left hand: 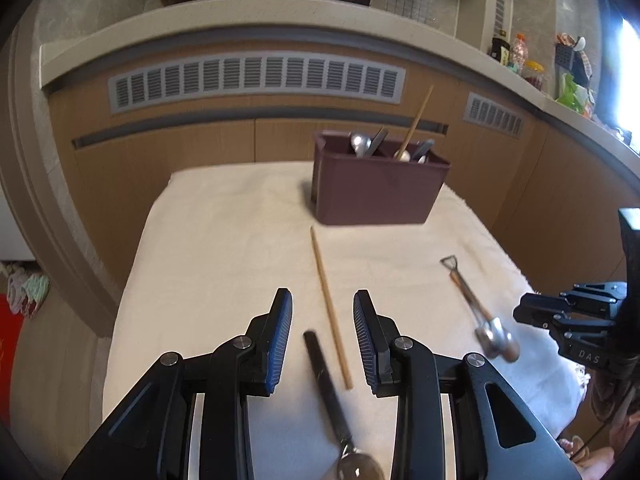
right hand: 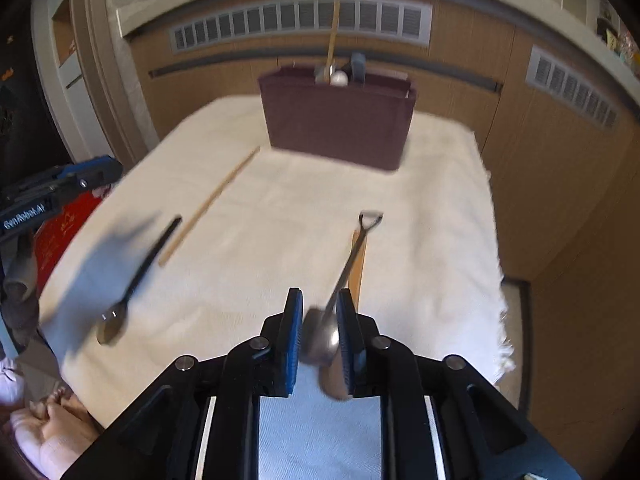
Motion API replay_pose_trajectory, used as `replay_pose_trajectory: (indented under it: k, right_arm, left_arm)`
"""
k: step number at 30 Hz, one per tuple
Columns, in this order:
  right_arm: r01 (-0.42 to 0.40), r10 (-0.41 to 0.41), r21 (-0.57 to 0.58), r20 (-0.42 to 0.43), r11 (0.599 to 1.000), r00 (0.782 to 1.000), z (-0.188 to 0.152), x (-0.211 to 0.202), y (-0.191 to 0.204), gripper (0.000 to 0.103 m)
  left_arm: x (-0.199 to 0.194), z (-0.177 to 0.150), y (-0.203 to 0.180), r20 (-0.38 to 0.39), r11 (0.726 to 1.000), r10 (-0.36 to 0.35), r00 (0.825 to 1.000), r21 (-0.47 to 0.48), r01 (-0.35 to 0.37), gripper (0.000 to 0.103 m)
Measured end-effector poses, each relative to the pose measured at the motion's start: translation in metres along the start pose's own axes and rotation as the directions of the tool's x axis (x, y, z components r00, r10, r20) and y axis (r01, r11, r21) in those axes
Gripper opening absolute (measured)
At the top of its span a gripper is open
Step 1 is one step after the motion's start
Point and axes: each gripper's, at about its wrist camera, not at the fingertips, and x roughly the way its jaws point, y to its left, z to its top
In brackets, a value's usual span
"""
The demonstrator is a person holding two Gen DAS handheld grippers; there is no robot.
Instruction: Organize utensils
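Right wrist view: the right gripper (right hand: 318,332) is pinching the bowl of a shiny metal spoon with a loop-ended handle (right hand: 348,268). Its handle is pointing away, toward the dark purple plastic utensil box (right hand: 340,120) ahead. The left gripper (left hand: 322,340) is hanging open over a thin wooden chopstick (left hand: 330,312) and a black-handled spoon (left hand: 328,392), both lying lengthwise on the white cloth-covered table (right hand: 280,200). Brown wooden cabinets (right hand: 540,152) are standing behind.

Daylight glares from a blown-out window (left hand: 628,76) far right of the left jaws, leaving the white cloth (left hand: 240,240) bright and the cabinets dim. Both fisheye views bow hard at dark, vignetted edges. The right view is motion-blurred, smearing the spoon (right hand: 332,320) between its jaws and a dark shadow (right hand: 104,264) to their left.
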Motion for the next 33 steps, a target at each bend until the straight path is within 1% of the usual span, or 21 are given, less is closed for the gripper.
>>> replay_pose_trajectory:
  k: [2, 5, 8, 10, 11, 12, 13, 15, 21, 26, 33]
  right_arm:
    - [0.0, 0.0, 0.027, -0.011, 1.0, 1.0, -0.002, 0.009, -0.004, 0.022]
    - [0.0, 0.001, 0.077, -0.011, 0.997, 1.0, 0.011, 0.028, -0.014, 0.022]
    - [0.025, -0.021, 0.123, -0.033, 0.992, 0.999, 0.027, 0.053, -0.023, 0.022]
    - [0.048, -0.041, 0.129, -0.06, 0.99, 0.997, 0.032, 0.069, -0.023, 0.023]
    - [0.06, -0.054, 0.121, -0.058, 0.991, 0.997, 0.033, 0.072, -0.022, 0.022]
    - [0.07, -0.065, 0.104, -0.051, 0.992, 0.997, 0.034, 0.071, -0.02, 0.015]
    - [0.063, -0.059, 0.097, -0.05, 0.993, 0.997, 0.035, 0.069, -0.02, 0.011]
    - [0.022, -0.02, 0.11, -0.023, 0.994, 1.0, 0.033, 0.058, -0.021, 0.011]
    - [-0.038, 0.031, 0.113, 0.067, 0.993, 0.997, 0.033, 0.015, -0.022, 0.011]
    - [-0.055, 0.04, 0.108, 0.14, 0.993, 0.989, 0.034, -0.013, -0.021, 0.011]
    - [-0.069, 0.047, 0.095, 0.217, 0.993, 0.975, 0.041, -0.038, -0.021, 0.01]
  left_arm:
    - [0.005, -0.011, 0.004, -0.033, 1.0, 0.008, 0.999, -0.009, -0.008, 0.033]
    - [0.013, -0.024, 0.009, -0.083, 1.0, 0.013, 0.996, -0.021, -0.014, 0.034]
    - [0.019, -0.033, 0.015, -0.114, 0.999, 0.017, 0.993, -0.044, -0.022, 0.034]
    - [0.021, -0.037, 0.019, -0.127, 0.998, 0.02, 0.992, -0.059, -0.028, 0.036]
    - [0.022, -0.038, 0.02, -0.134, 0.997, 0.022, 0.991, -0.064, -0.031, 0.038]
    - [0.023, -0.039, 0.022, -0.14, 0.997, 0.025, 0.99, -0.065, -0.035, 0.04]
    - [0.024, -0.04, 0.023, -0.148, 0.997, 0.03, 0.989, -0.065, -0.04, 0.041]
    - [0.025, -0.042, 0.025, -0.16, 0.997, 0.032, 0.987, -0.064, -0.043, 0.042]
    - [0.034, -0.046, 0.021, -0.207, 0.998, 0.012, 0.978, -0.064, -0.025, 0.043]
    - [0.039, -0.045, 0.006, -0.237, 0.999, -0.021, 0.971, -0.045, 0.01, 0.043]
    - [0.043, -0.043, -0.011, -0.259, 1.0, 0.0, 0.966, 0.003, 0.001, 0.043]
